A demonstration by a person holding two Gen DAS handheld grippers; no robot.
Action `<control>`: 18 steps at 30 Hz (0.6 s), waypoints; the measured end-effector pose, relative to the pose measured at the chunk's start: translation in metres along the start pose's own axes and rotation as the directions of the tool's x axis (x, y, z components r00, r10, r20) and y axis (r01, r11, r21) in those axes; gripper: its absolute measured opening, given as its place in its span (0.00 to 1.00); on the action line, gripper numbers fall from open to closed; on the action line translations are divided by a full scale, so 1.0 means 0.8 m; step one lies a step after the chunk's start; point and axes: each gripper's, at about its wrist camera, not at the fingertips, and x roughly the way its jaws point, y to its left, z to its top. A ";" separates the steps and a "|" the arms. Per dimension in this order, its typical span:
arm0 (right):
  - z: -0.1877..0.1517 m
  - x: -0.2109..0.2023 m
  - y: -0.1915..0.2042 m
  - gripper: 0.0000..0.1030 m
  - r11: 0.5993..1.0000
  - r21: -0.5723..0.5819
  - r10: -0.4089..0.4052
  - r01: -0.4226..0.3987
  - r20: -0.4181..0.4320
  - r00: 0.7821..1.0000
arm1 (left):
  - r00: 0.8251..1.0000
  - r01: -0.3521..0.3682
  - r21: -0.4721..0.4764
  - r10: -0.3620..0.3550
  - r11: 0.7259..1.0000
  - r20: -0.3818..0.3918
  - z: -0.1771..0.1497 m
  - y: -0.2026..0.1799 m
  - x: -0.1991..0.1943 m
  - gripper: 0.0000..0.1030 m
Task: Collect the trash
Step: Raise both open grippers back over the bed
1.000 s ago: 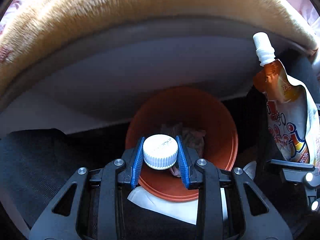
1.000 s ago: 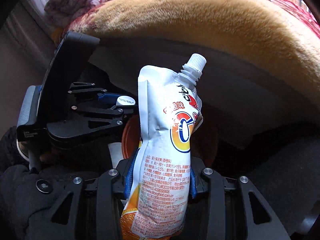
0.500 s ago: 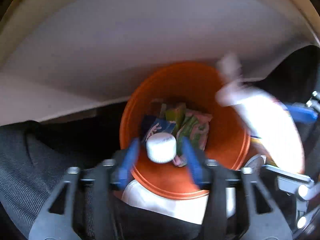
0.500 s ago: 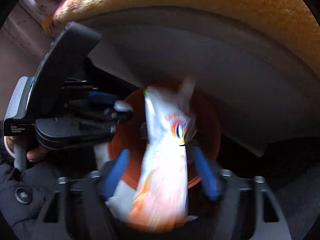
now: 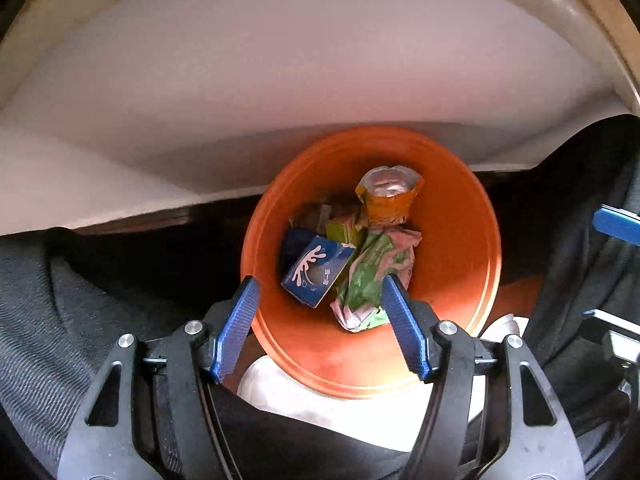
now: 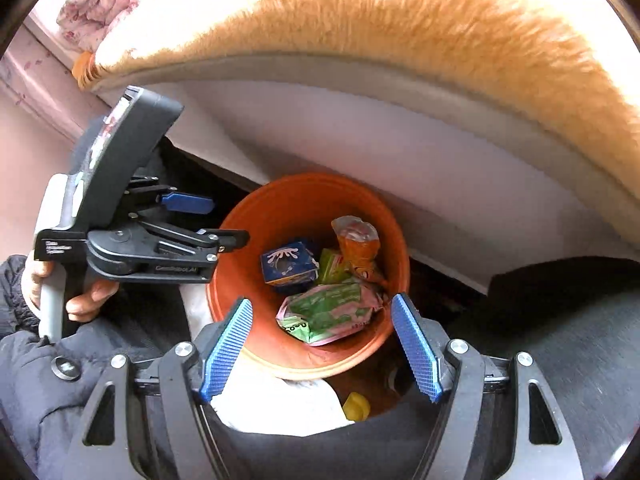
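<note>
An orange bin point(image 5: 460, 240) stands on the floor against a bed base; it also shows in the right wrist view point(image 6: 256, 240). Inside lie the orange drink pouch point(image 5: 390, 200) point(image 6: 356, 244), a blue milk carton point(image 5: 316, 272) point(image 6: 286, 266), a green carton point(image 5: 344, 230) and a green-pink wrapper point(image 5: 372, 276) point(image 6: 332, 312). The white cap is not visible. My left gripper point(image 5: 320, 320) is open and empty above the bin's near rim; it shows side-on in the right wrist view point(image 6: 208, 220). My right gripper point(image 6: 322, 344) is open and empty over the bin.
A bed with a white base point(image 6: 360, 128) and a tan furry blanket point(image 6: 440, 32) rises just behind the bin. A white bag point(image 5: 340, 412) and a yellow scrap point(image 6: 356, 406) lie near the bin's front. Dark clothing point(image 5: 60, 280) surrounds both sides.
Both grippers tilted down over the bin and opened. The left one dropped the white cap and the right one dropped the drink pouch, which now lies in the bin.
</note>
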 end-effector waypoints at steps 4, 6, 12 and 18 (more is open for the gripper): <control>-0.006 -0.041 0.005 0.71 1.000 -0.029 -0.010 0.011 0.039 0.999 | 0.997 0.012 0.043 -0.016 0.999 0.074 -0.012 -0.004 -0.033 0.61; -0.005 -0.062 0.011 0.72 0.999 -0.041 -0.009 0.012 0.067 0.998 | 0.991 -0.001 0.069 -0.008 0.998 0.131 -0.016 -0.010 -0.056 0.65; 0.009 -0.130 0.008 0.74 1.000 -0.019 0.012 -0.008 0.196 0.981 | 0.949 -0.058 0.106 0.022 0.993 0.314 -0.025 -0.024 -0.132 0.70; 0.048 -0.186 -0.011 0.77 1.000 0.021 -0.020 0.014 0.331 0.943 | 0.900 -0.045 0.081 0.005 0.996 0.437 -0.007 -0.021 -0.202 0.70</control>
